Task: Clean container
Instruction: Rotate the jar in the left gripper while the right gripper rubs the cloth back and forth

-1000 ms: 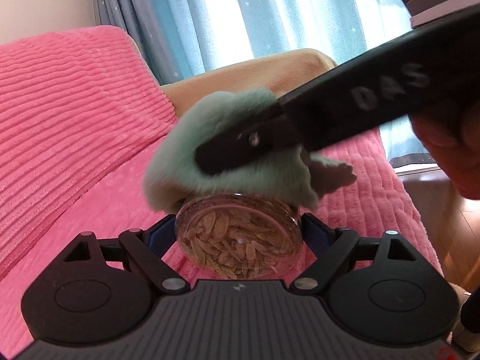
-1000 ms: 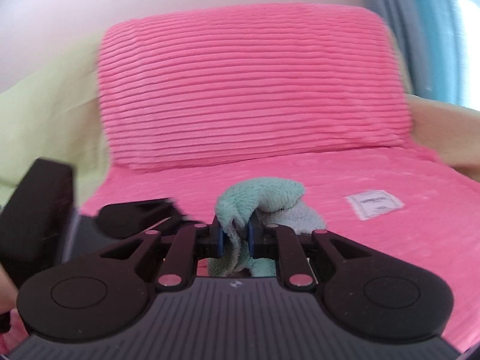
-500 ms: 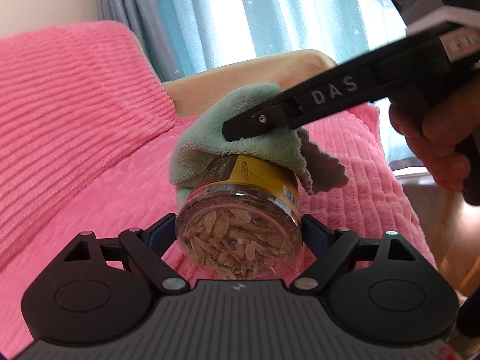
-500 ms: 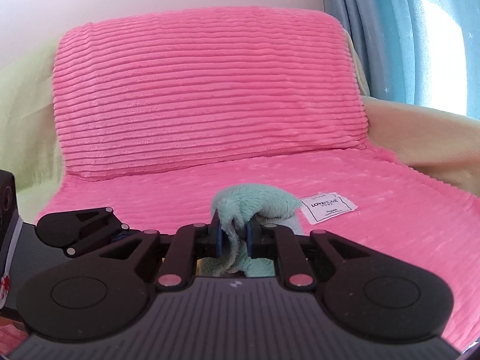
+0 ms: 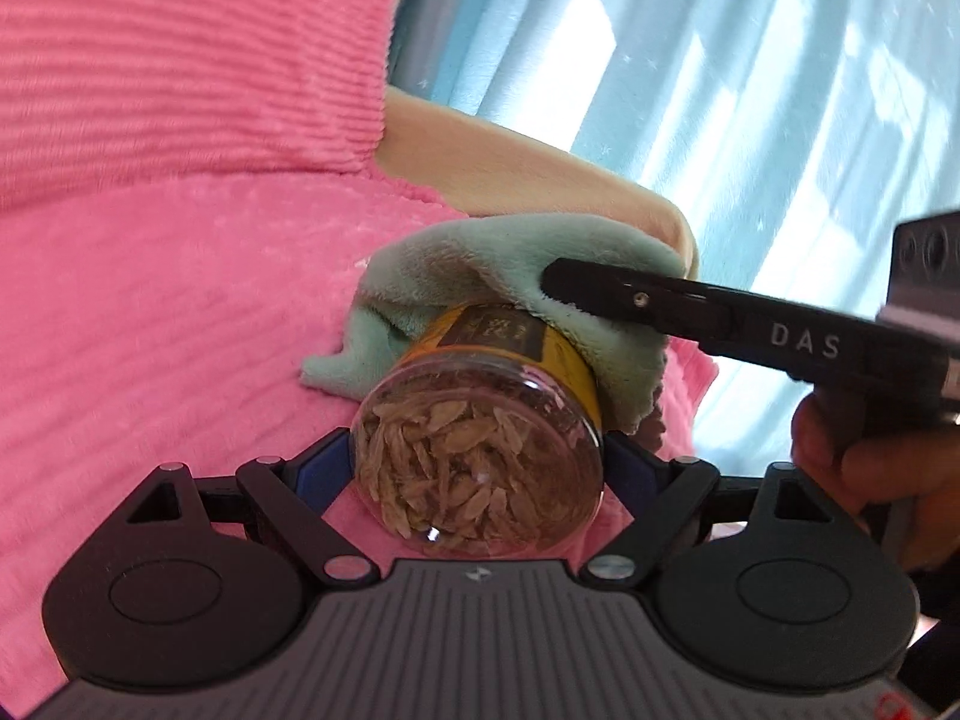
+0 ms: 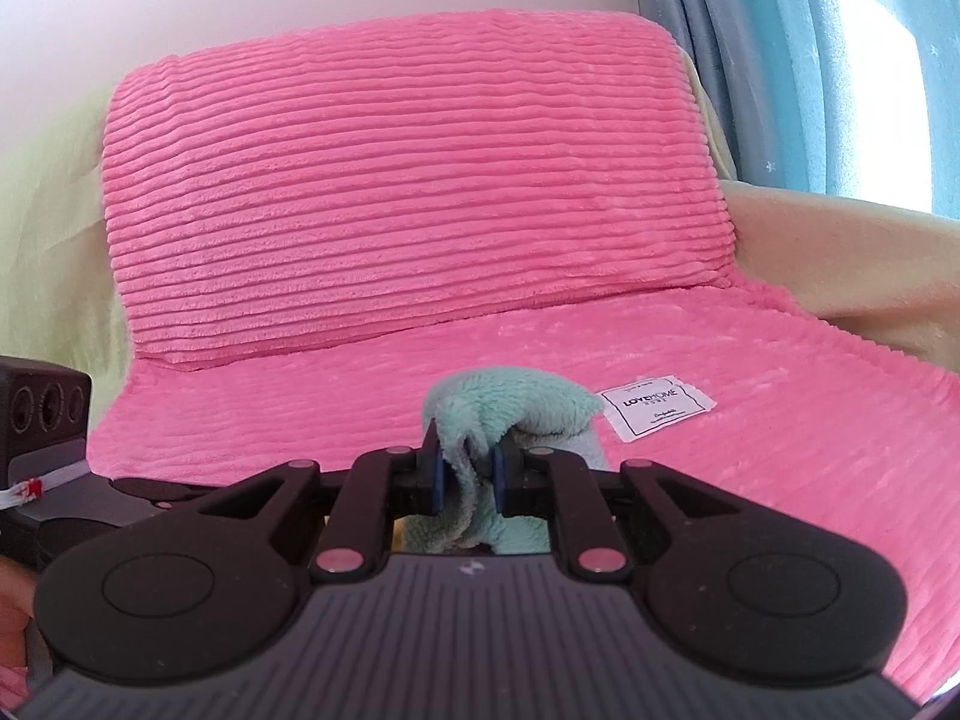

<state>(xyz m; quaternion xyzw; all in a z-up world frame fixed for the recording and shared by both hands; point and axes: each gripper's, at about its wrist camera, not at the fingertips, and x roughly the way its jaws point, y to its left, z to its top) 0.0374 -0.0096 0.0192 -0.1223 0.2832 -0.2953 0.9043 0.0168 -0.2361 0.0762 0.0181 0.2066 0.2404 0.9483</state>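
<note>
Tools first: the left tool (image 5: 477,468) is clamped on a clear jar (image 5: 480,462), its blue pads pressing the glass at 9 and 3 o'clock in the left wrist view. The right tool (image 6: 468,471) is pinched tight on a green fleece cloth (image 6: 510,402), a fold of it bunched between the two pads.

Behind both stands a sofa draped in a pink ribbed cover (image 6: 390,210), with a white sewn label (image 6: 657,411) on the seat at about 2 o'clock from the cloth, and blue curtains (image 5: 690,90) beyond the armrest.

Held in the air over the seat, the jar lies on its side with its long axis running straight away from the left camera. Its clear base, packed with pale dried flakes, faces the lens, and its yellow label band (image 5: 510,342) sits further along. The far end is hidden under the cloth (image 5: 510,264).

From the left wrist view the right tool's dark finger (image 5: 690,312) comes in from 3 o'clock and lies across the jar's upper side at roughly 1 o'clock, crosswise to the jar's axis, pressing the cloth onto the glass there. The cloth hangs down both flanks, at 10 and at 3 o'clock.

My judgement is that any wipe now turns on that crossing: strokes along the jar's length, or a roll of the jar about its axis, would bring the uncovered underside at 6 o'clock to the cloth.
</note>
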